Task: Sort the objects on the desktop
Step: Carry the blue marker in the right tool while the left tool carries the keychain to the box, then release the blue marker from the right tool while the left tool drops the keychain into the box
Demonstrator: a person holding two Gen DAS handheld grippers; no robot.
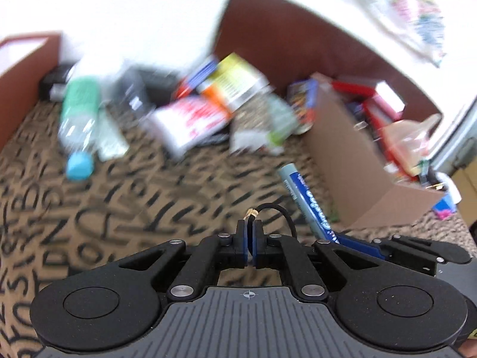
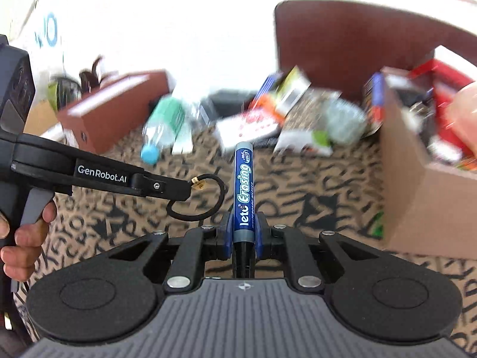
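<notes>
Right gripper clamps blue, stiff, light plastic whiteboard marker at its lower barrel, while left gripper pinches soft black elastic hair tie (floppy; best held by the loop) above patterned tablecloth.

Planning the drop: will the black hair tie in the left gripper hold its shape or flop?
The hair tie probably flops: its thin loop sags below the left gripper. Likely very light. Once released it may bounce.
</notes>
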